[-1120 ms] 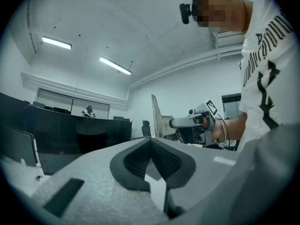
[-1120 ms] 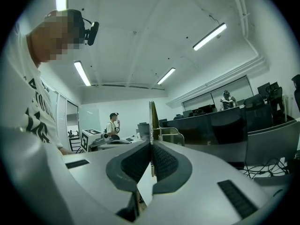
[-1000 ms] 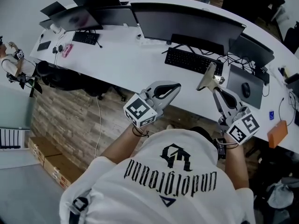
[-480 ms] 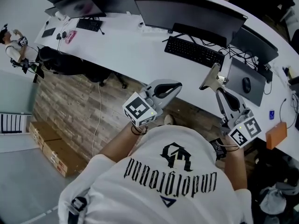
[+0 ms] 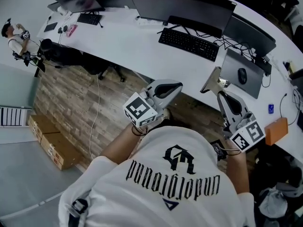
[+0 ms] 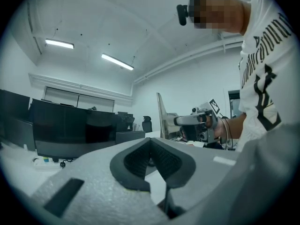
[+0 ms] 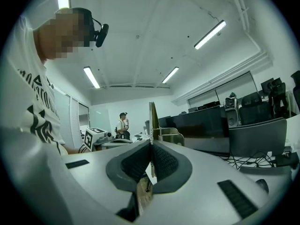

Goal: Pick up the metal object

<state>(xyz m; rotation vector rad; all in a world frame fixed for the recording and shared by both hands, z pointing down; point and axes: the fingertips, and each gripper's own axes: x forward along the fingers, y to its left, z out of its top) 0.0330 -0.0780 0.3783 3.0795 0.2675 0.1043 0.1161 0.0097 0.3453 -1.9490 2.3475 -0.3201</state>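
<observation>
The metal object [image 5: 212, 81] is a flat, thin plate with a small bracket, held upright in the air in front of the white desk. My right gripper [image 5: 220, 92] is shut on its lower edge. In the right gripper view the metal object [image 7: 153, 118] rises edge-on from between the dark pads of the right gripper [image 7: 151, 156]. My left gripper [image 5: 177, 85] hovers level beside it, at the left, with nothing in it. In the left gripper view the left gripper [image 6: 150, 142] has its pads meeting at the tips. The metal object [image 6: 162, 117] and the right gripper [image 6: 197, 123] show beyond it.
A curved white desk [image 5: 137, 44] carries monitors [image 5: 182, 6], a keyboard [image 5: 188, 40] and a mouse [image 5: 242, 73] on a grey pad. An orange box [image 5: 276, 130] sits at the right. Cardboard boxes [image 5: 47, 138] lie on the wooden floor. Another person [image 5: 16, 36] stands far left.
Both grippers have drawn back from the desk together, so the desk and keyboard now lie farther off. The metal object stays in the right gripper.
</observation>
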